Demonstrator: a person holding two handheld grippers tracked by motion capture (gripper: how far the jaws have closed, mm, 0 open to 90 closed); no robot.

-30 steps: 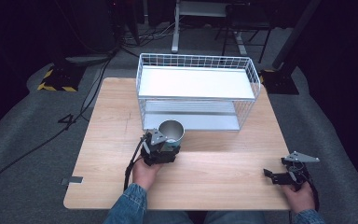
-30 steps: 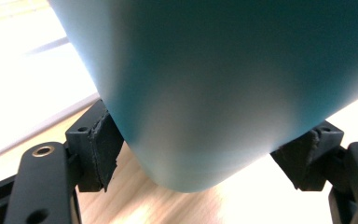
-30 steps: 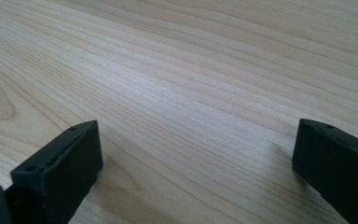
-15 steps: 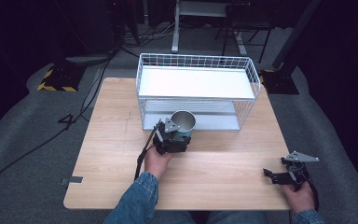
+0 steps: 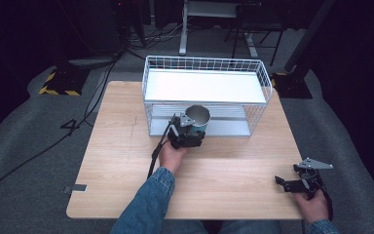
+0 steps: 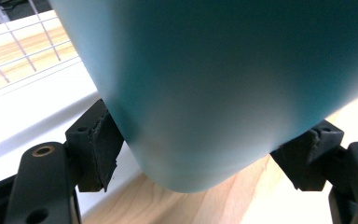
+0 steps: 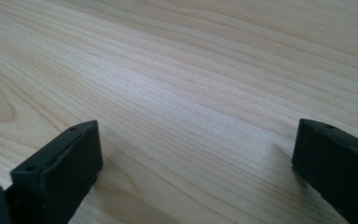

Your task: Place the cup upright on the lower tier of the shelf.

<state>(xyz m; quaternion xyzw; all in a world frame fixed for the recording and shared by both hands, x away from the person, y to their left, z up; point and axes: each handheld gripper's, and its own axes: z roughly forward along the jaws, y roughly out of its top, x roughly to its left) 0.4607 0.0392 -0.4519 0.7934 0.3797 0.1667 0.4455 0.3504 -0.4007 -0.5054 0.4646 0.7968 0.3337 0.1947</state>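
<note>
- High view: the person's left forearm in a blue denim sleeve (image 5: 148,200) is reaching forward from the bottom edge across the light wooden table (image 5: 112,161), the hand stretched toward the rack. The left gripper (image 5: 189,132) is clamping a round teal cup with a shiny metal inside (image 5: 197,119), which is standing upright, mouth up, right at the front edge of the white wire two-tier rack (image 5: 204,92), level with its lower shelf.
- High view: the right hand is resting at the near right corner of the table, well apart from the cup, and the right gripper (image 5: 285,183) is pointing toward the table's middle with its jaws spread and nothing between them.
- Left gripper view: the teal cup (image 6: 223,88) is sitting between the two black jaws, and the rubber pads (image 6: 103,144) are pressing on its lower wall on both sides. The white shelf edge and wire grid of the rack (image 6: 23,93) are lying just behind it.
- Right gripper view: the jaws are standing wide apart, low over bare wooden tabletop (image 7: 191,93), gripping nothing.
</note>
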